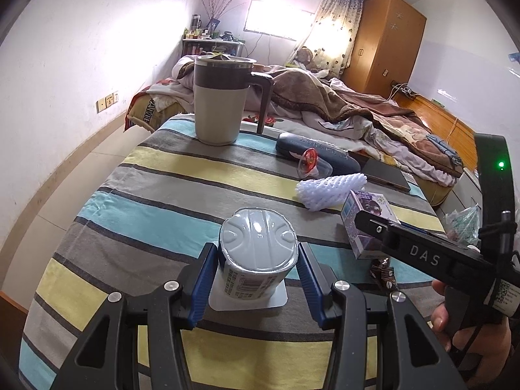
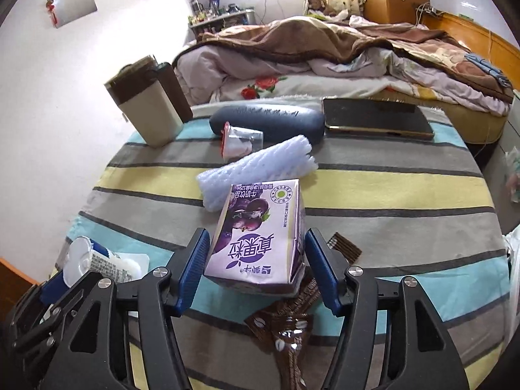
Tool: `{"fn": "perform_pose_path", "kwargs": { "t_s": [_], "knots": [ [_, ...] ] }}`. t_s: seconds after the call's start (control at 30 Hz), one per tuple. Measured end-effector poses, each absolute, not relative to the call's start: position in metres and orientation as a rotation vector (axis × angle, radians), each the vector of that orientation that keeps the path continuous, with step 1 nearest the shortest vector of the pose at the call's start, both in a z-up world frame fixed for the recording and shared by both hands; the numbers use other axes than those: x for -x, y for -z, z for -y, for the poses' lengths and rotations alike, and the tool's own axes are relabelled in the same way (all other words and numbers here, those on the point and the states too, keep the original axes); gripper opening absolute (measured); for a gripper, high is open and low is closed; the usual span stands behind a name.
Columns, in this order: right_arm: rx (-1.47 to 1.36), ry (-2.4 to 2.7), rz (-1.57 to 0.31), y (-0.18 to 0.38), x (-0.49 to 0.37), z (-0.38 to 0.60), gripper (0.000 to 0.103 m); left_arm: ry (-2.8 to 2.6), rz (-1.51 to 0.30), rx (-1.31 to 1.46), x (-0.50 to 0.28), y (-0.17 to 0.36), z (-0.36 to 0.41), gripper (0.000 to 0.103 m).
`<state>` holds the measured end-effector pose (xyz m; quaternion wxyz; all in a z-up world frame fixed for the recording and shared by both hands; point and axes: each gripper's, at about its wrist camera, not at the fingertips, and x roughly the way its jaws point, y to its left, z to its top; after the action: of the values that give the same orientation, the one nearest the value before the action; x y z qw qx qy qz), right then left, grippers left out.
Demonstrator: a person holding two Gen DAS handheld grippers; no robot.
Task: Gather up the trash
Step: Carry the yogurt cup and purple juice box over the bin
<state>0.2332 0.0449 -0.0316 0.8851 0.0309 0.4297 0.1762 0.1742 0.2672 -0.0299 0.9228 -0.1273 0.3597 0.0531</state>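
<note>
An upside-down white yogurt cup (image 1: 258,253) stands on the striped tablecloth (image 1: 156,175), between the blue pads of my left gripper (image 1: 256,276); the jaws are open with small gaps on both sides. The cup also shows in the right wrist view (image 2: 94,260). A purple milk carton (image 2: 260,234) lies between the open jaws of my right gripper (image 2: 256,260), not touched. A brown candy wrapper (image 2: 286,321) lies under the carton. A white foam fruit net (image 2: 256,169) and a clear jelly cup with a red lid (image 2: 239,141) lie beyond.
A beige and brown mug (image 1: 224,97) stands at the table's far left. A dark glasses case (image 2: 269,120) and a dark tablet (image 2: 373,118) lie along the far edge. An unmade bed (image 2: 325,55) is behind the table. A plastic bag (image 1: 464,221) hangs at the right.
</note>
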Motion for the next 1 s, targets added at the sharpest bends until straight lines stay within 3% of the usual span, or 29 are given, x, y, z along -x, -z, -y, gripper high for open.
{"fn": "perform_pose_path", "kwargs": {
  "t_s": [1.0],
  "knots": [
    [-0.202,-0.258,-0.727,-0.012,-0.178,0.091,0.062,0.099,-0.652,0.106,-0.15,-0.026,-0.121,0.05]
  ]
}}
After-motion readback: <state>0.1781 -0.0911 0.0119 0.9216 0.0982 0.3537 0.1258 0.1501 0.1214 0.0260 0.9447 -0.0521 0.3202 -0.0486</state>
